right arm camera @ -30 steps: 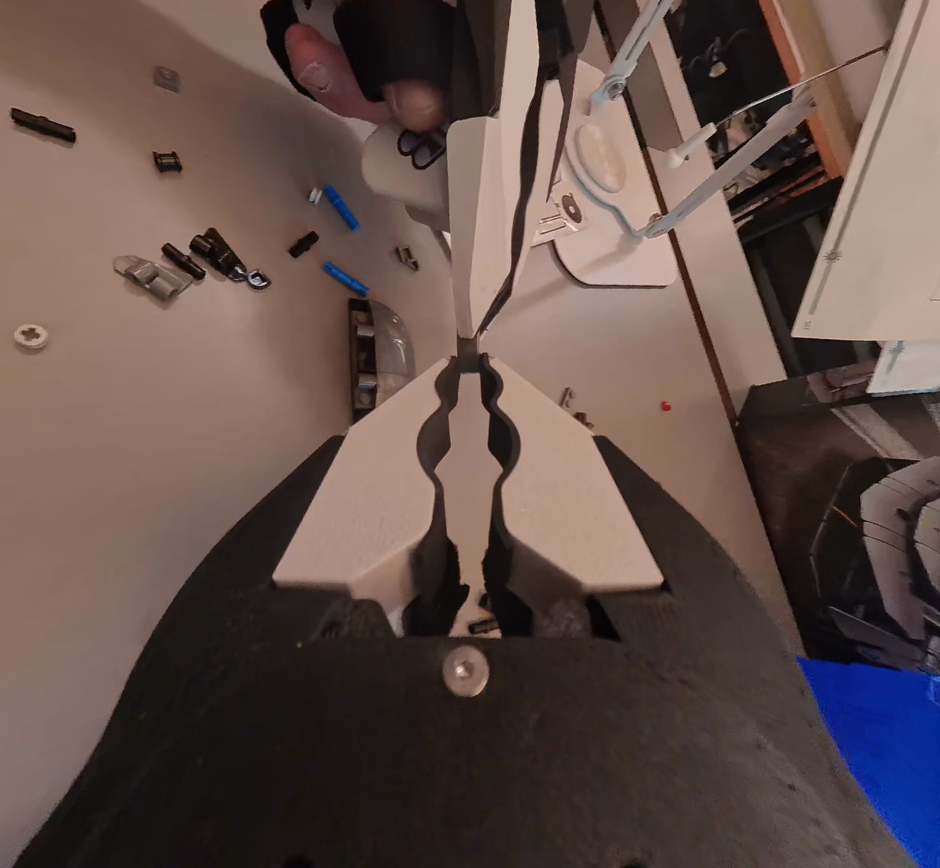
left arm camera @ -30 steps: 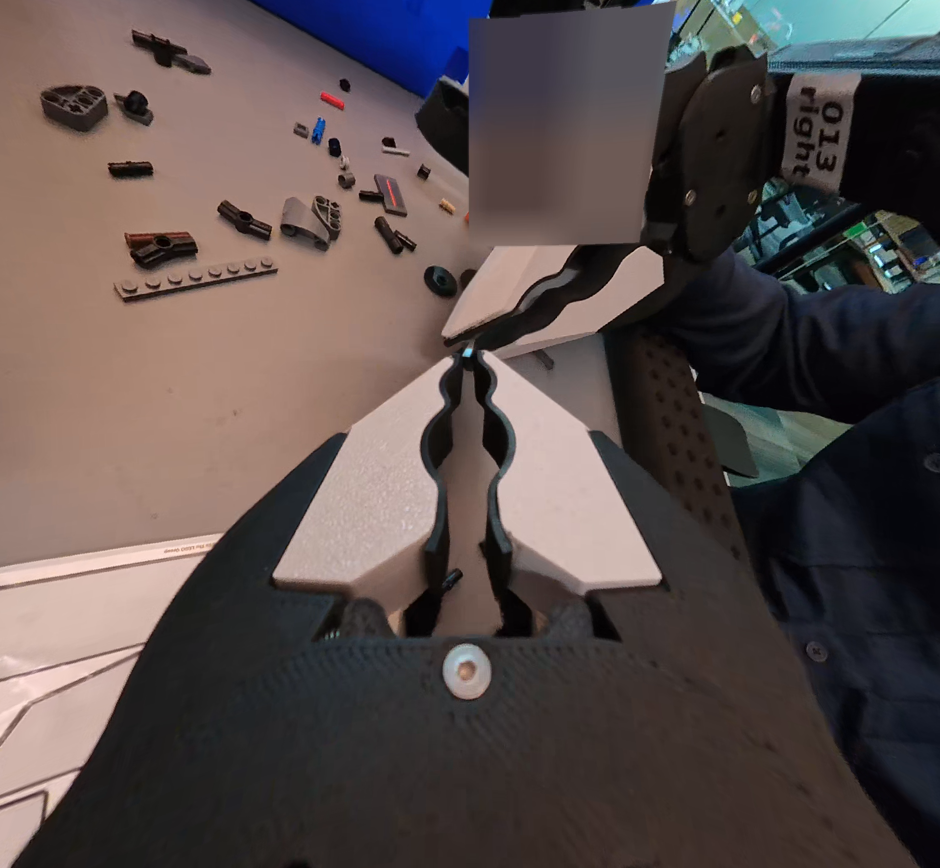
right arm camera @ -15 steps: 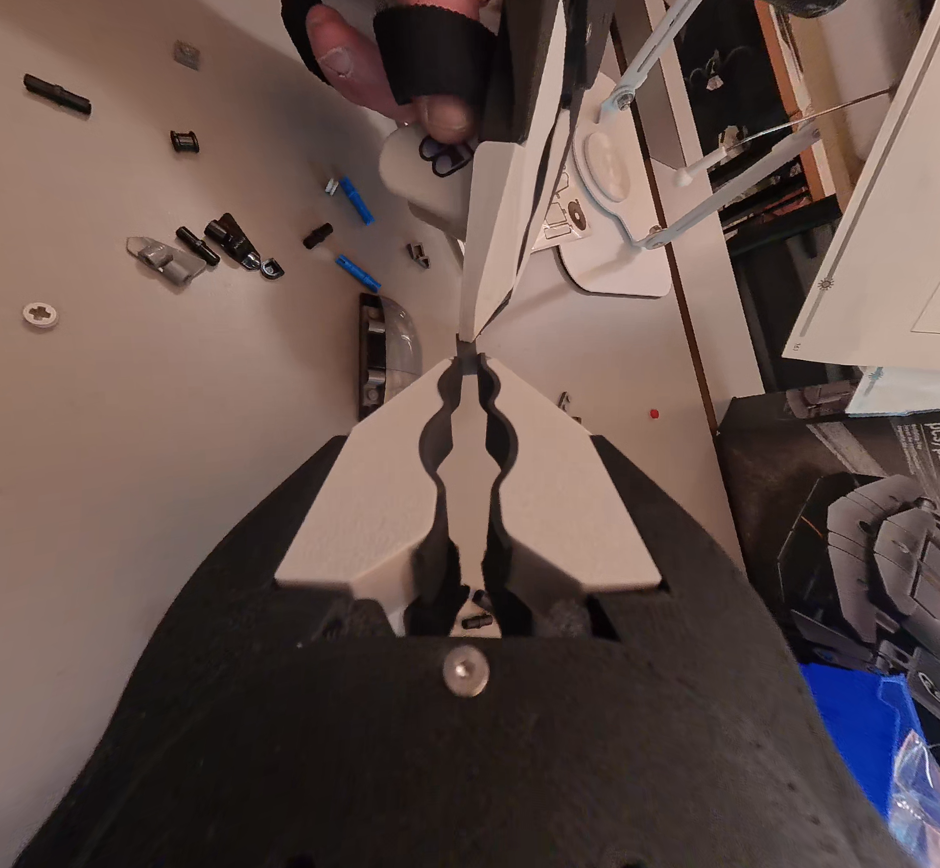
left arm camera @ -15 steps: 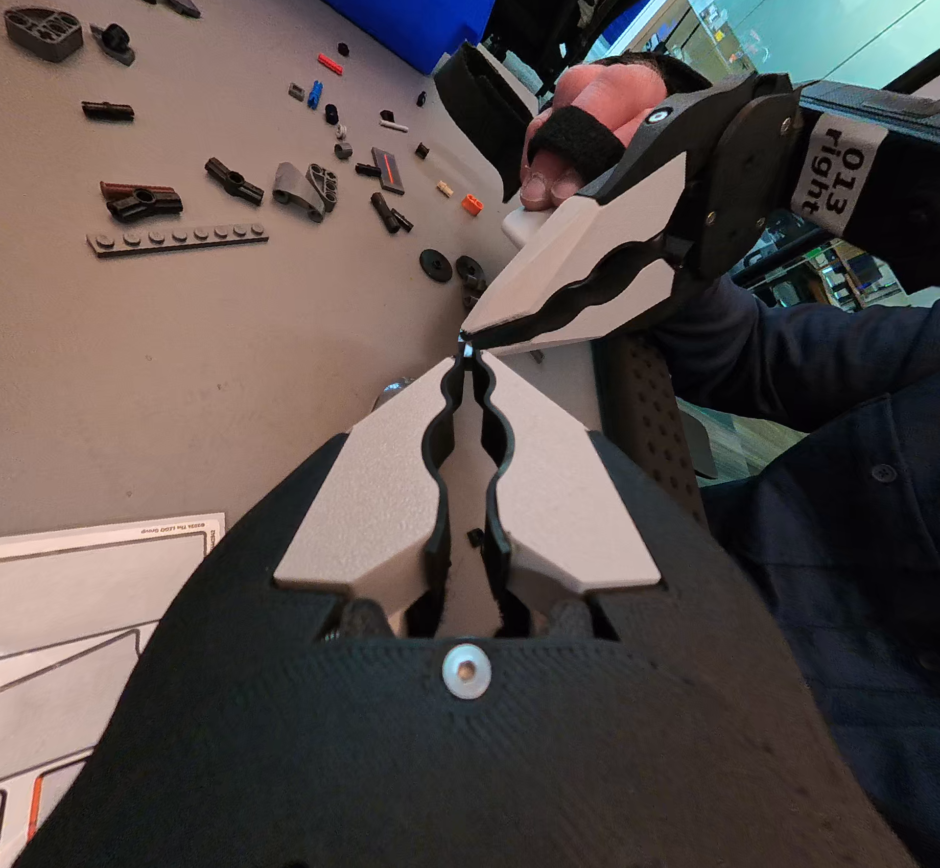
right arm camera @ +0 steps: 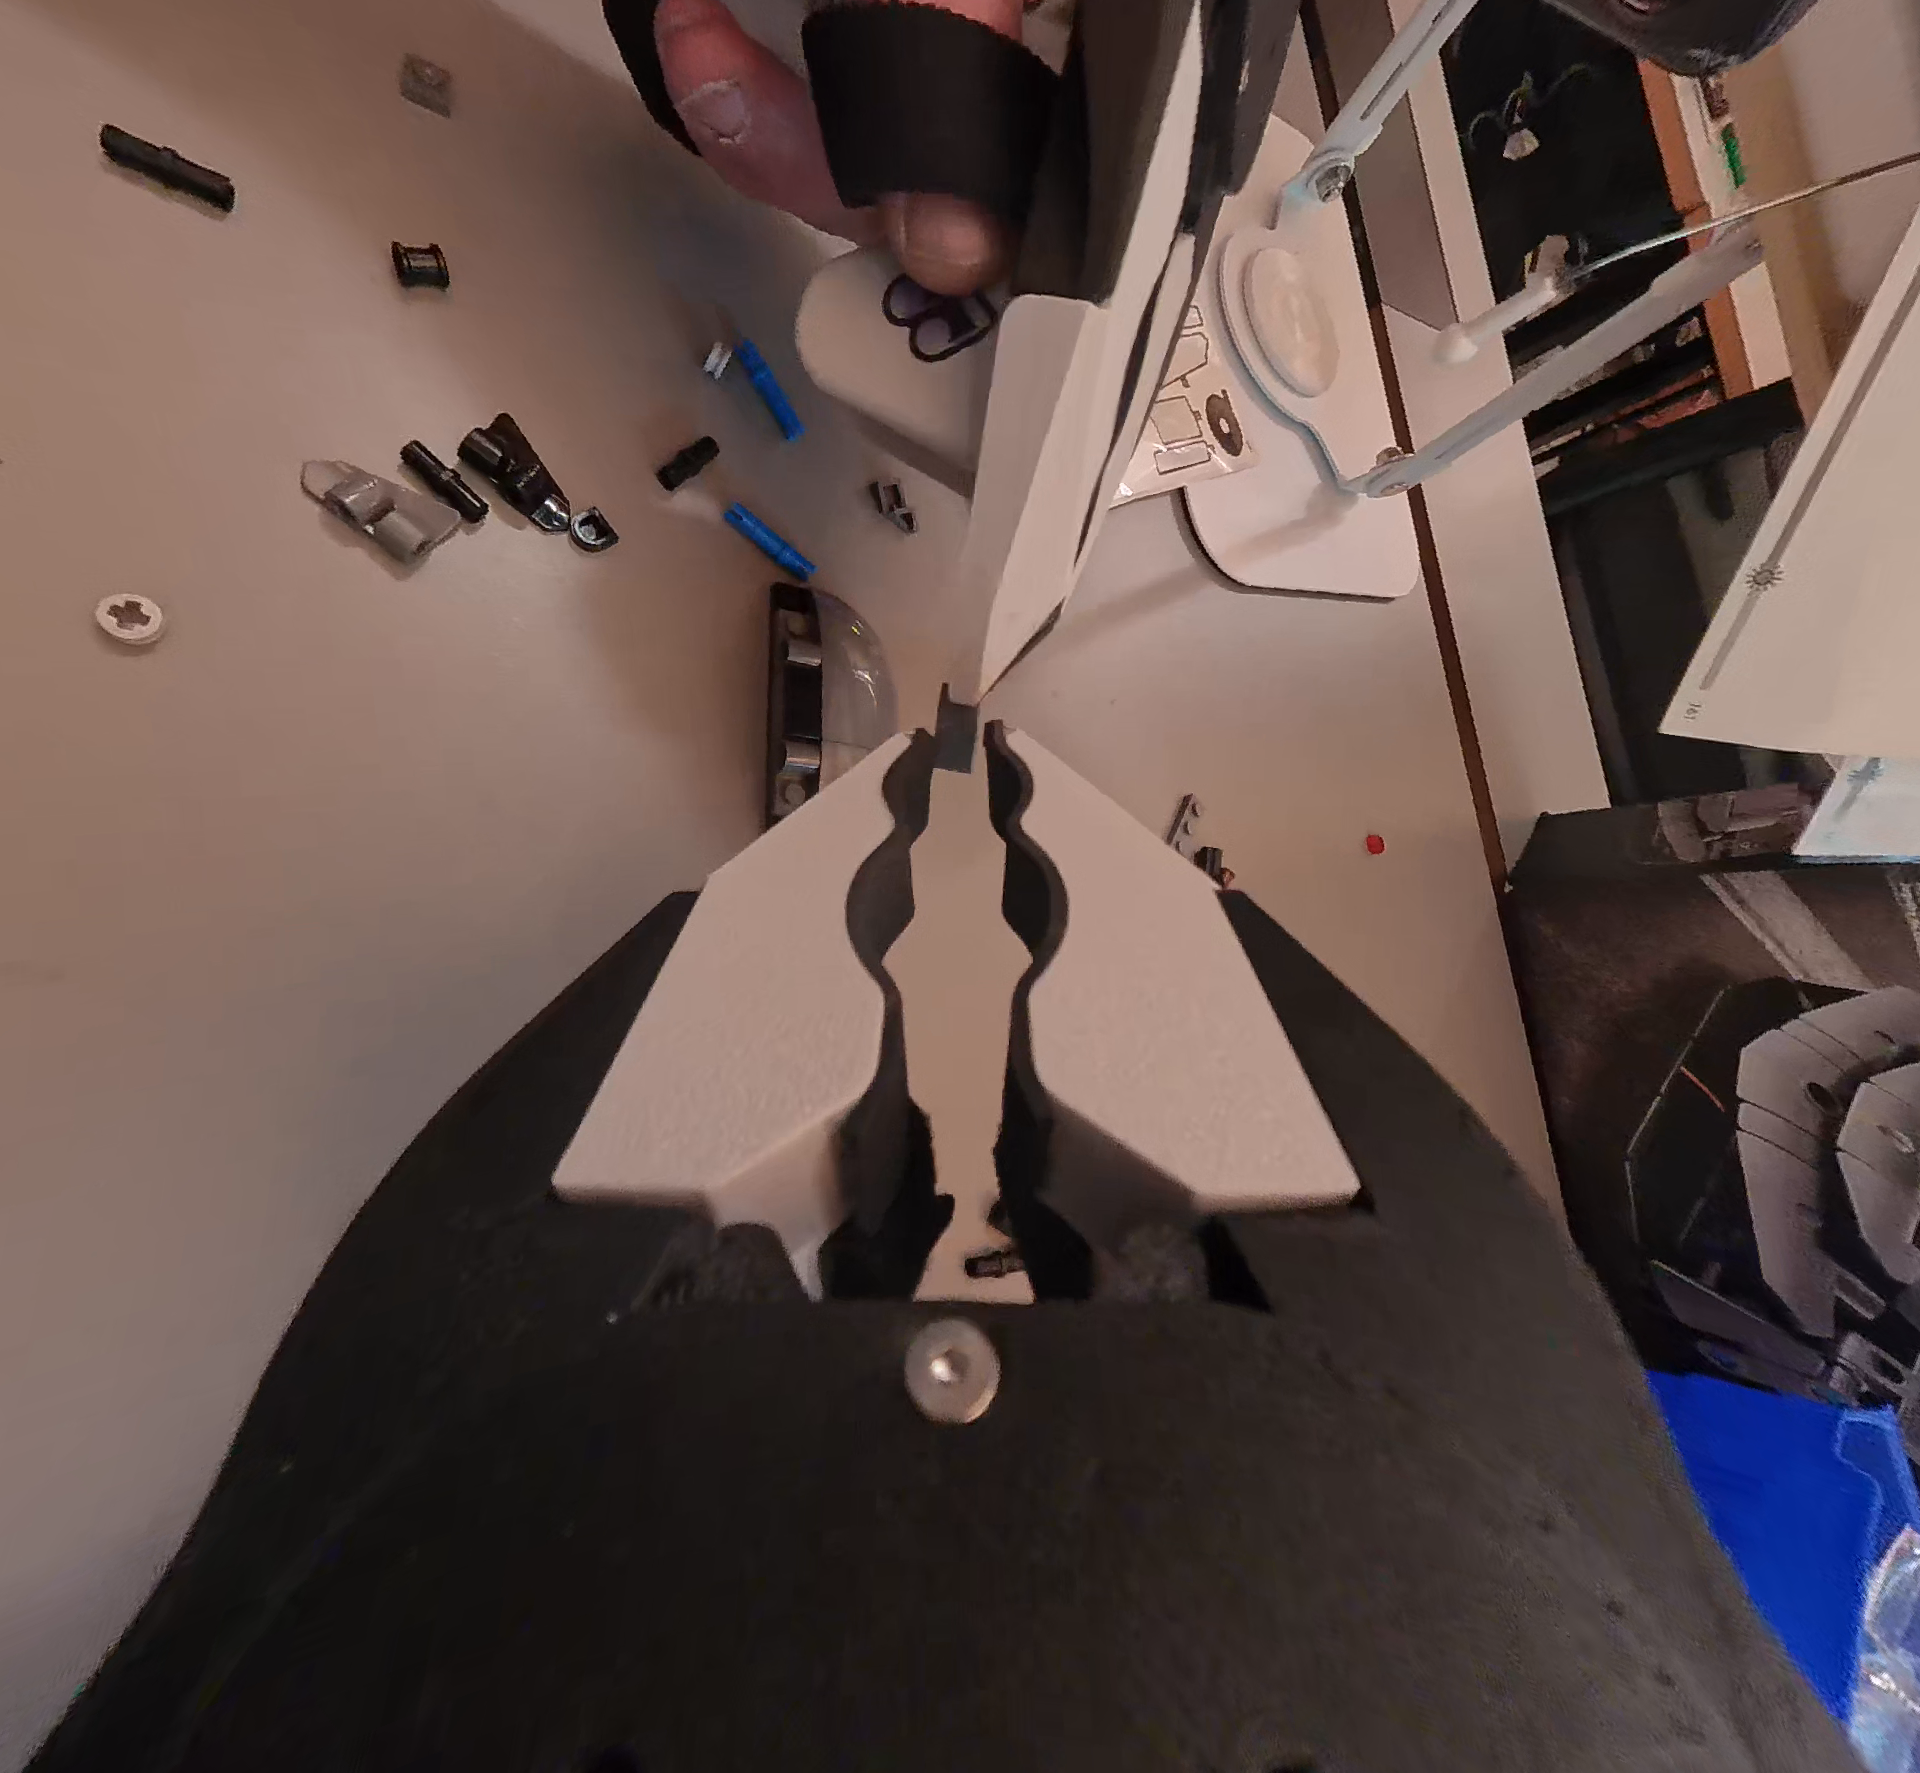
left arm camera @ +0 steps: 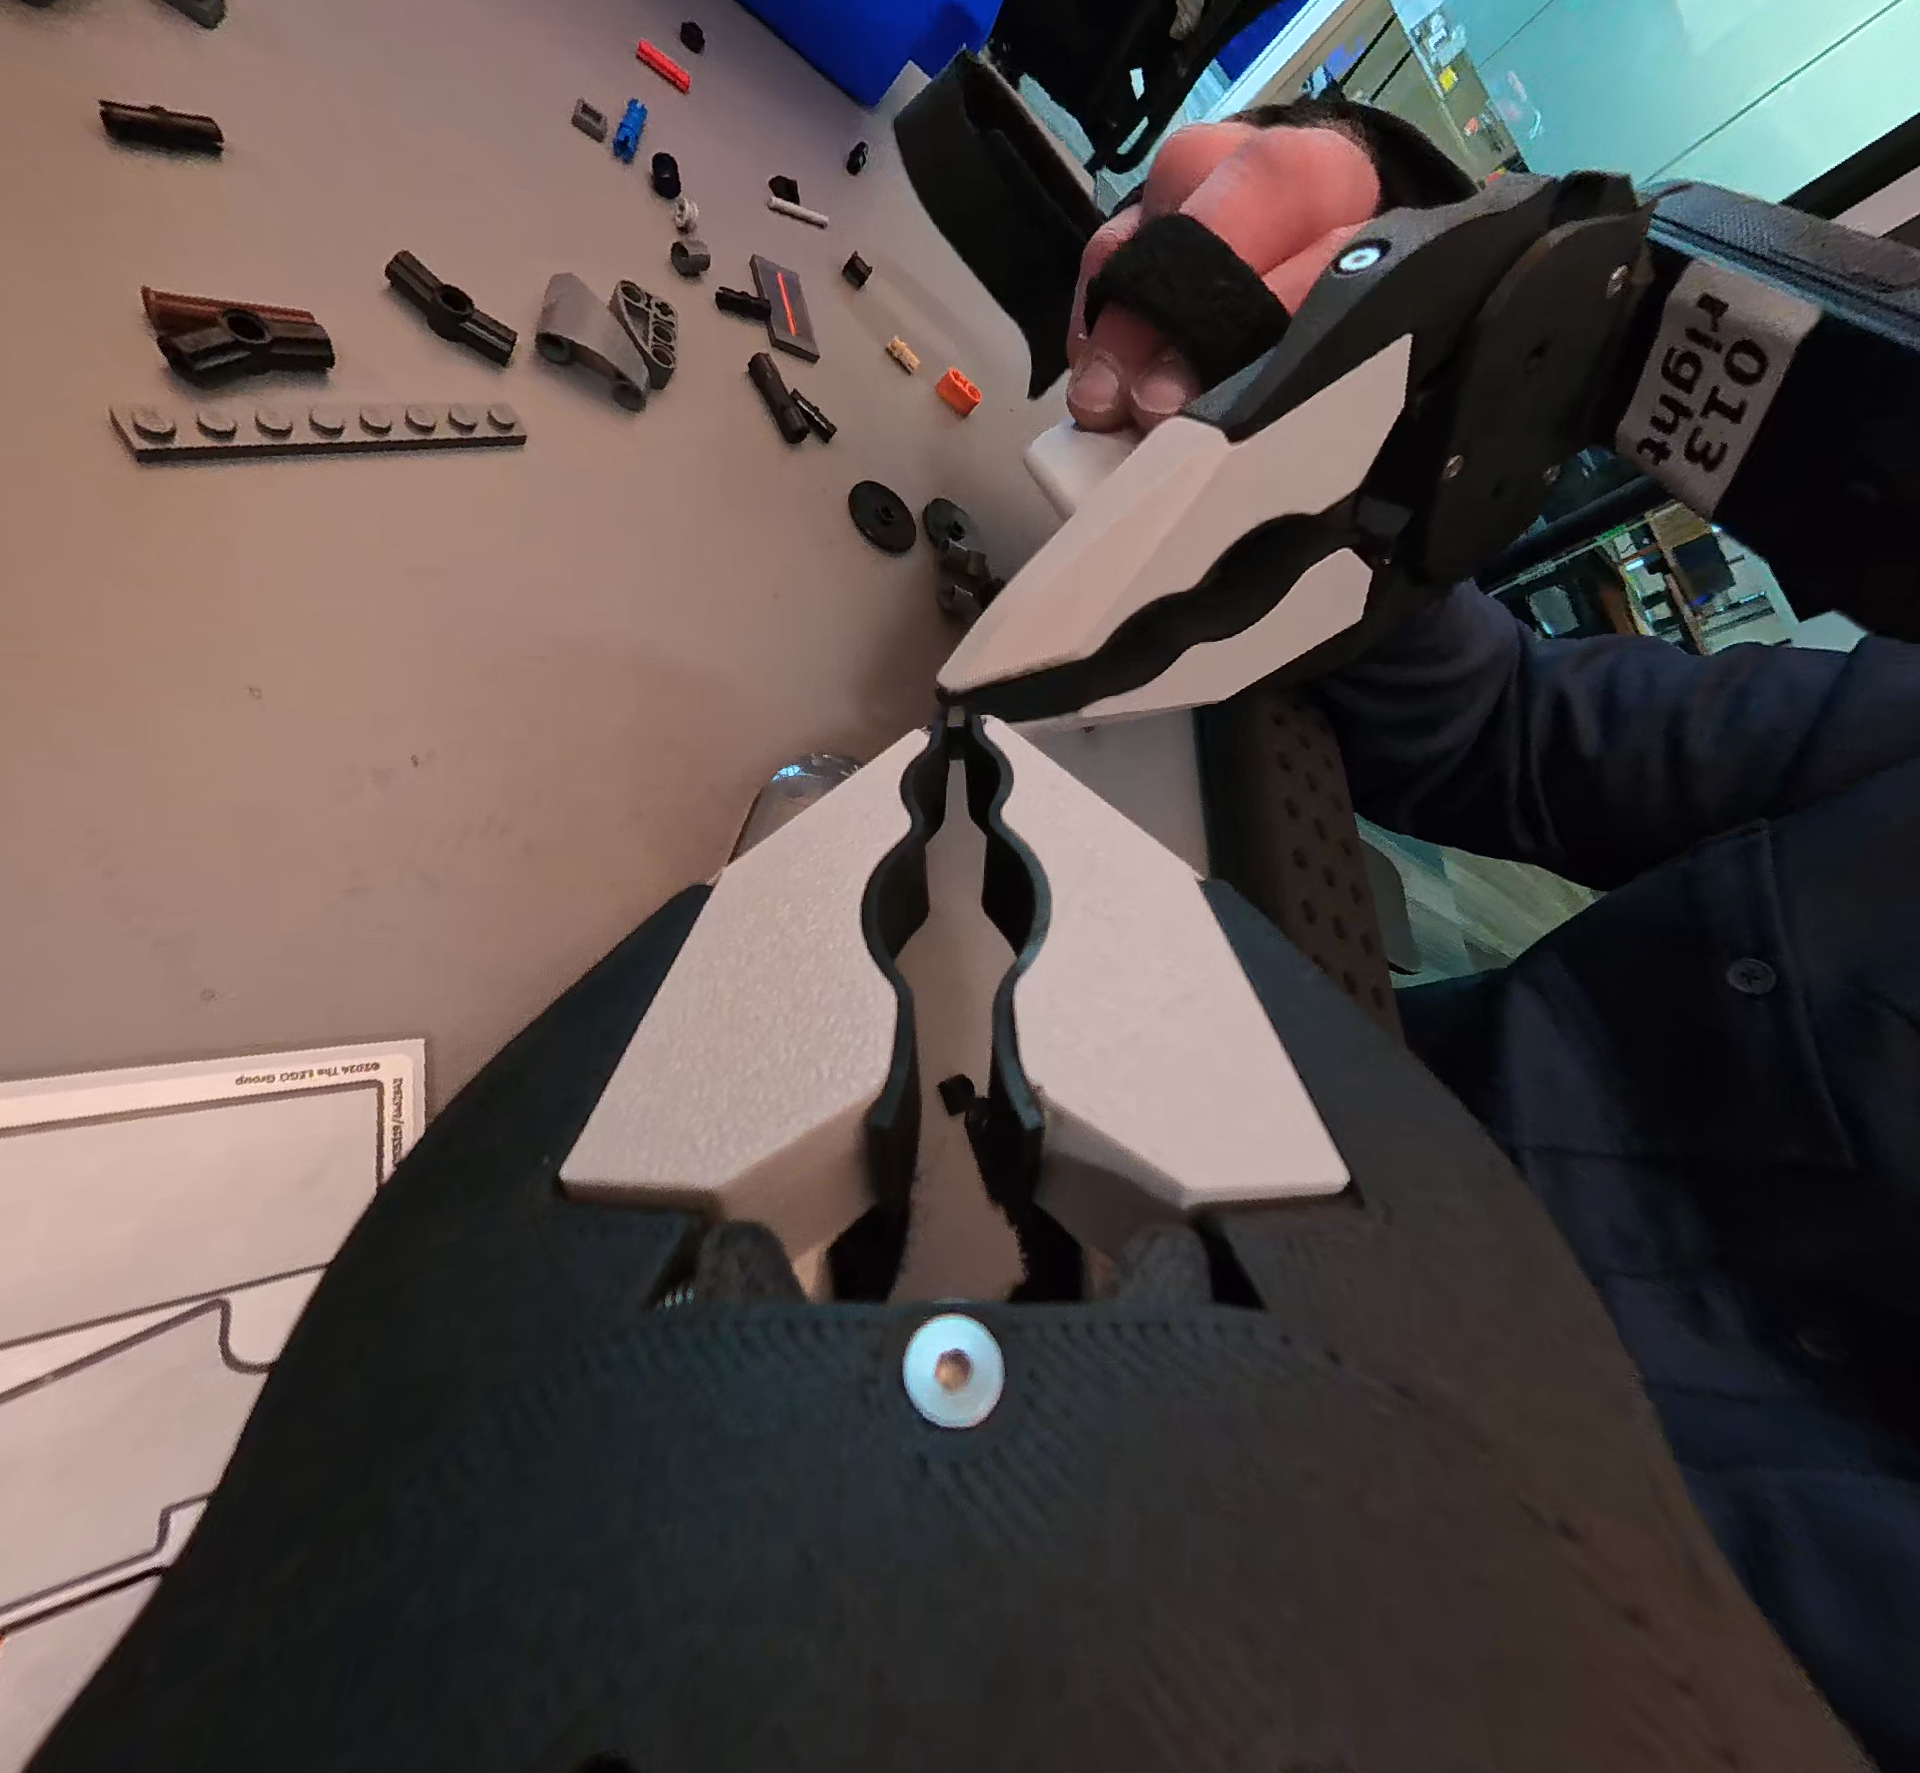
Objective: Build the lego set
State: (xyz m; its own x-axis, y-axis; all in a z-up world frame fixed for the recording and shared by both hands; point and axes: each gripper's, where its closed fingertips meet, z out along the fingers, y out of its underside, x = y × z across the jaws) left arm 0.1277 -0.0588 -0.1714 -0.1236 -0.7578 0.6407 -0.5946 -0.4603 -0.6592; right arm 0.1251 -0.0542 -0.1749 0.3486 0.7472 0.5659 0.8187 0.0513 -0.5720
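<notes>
Left gripper point(left arm camera: 954, 736), tips pressed together on a small dark piece point(right arm camera: 954, 744) held above the table point(left arm camera: 436, 788). Right gripper point(right arm camera: 951, 736), jaws slightly spread, the piece standing between its tips; whether either tip touches it cannot be told. The two grippers meet tip to tip. For a clean handover, one gripper should keep its pinch until the other has closed squarely on the piece, since so small a part would likely slip. Beyond, loose parts lie scattered: a studded grey plate point(left arm camera: 317, 427), blue pins point(right arm camera: 767, 539).

Grippers tip-to-tip; loose parts point(left arm camera: 322, 430) scattered left; bare table point(left arm camera: 416, 788) below.
</notes>
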